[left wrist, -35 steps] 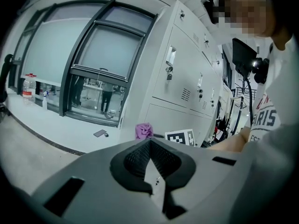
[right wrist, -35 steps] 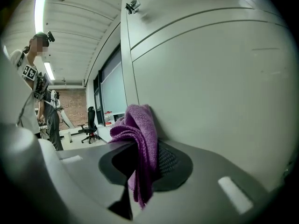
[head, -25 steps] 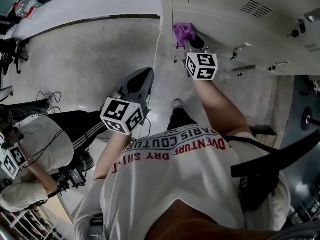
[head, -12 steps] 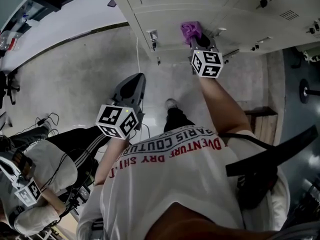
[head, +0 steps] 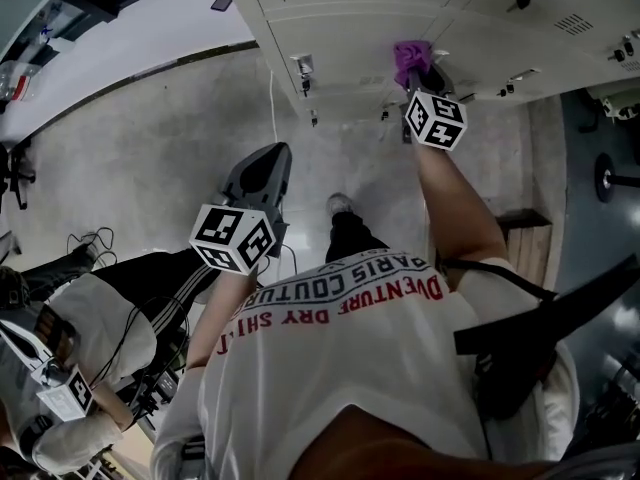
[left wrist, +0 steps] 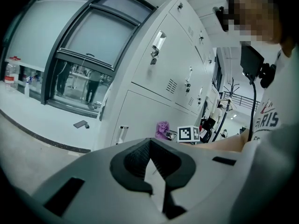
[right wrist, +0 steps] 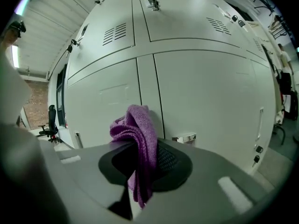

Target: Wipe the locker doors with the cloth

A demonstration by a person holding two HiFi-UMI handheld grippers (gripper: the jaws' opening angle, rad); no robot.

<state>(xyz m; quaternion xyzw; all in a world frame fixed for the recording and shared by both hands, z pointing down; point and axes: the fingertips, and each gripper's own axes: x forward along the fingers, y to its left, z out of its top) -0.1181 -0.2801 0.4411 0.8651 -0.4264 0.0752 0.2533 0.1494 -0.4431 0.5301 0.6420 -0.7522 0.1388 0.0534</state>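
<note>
A purple cloth [right wrist: 138, 139] is bunched between the jaws of my right gripper [right wrist: 140, 164], which is shut on it. In the head view the cloth [head: 410, 60] presses against the pale grey locker doors [head: 350, 28], with the right gripper [head: 418, 80] held up to them at arm's length. The left gripper view shows the same cloth [left wrist: 162, 129] far off against the lockers [left wrist: 159, 78]. My left gripper [head: 258, 173] hangs lower, away from the lockers, above the floor. Its jaws [left wrist: 152, 171] are shut, with nothing between them.
The locker bank [right wrist: 196, 78] has vents, small latches and keys [head: 302, 68]. A seated person [head: 90, 318] with cables is at the lower left. A phone [head: 221, 1] lies on a white ledge at the top. A wooden bench [head: 520, 233] stands at the right.
My right gripper has slid the cloth rightward along the locker doors. The left gripper has stayed about where it was.
</note>
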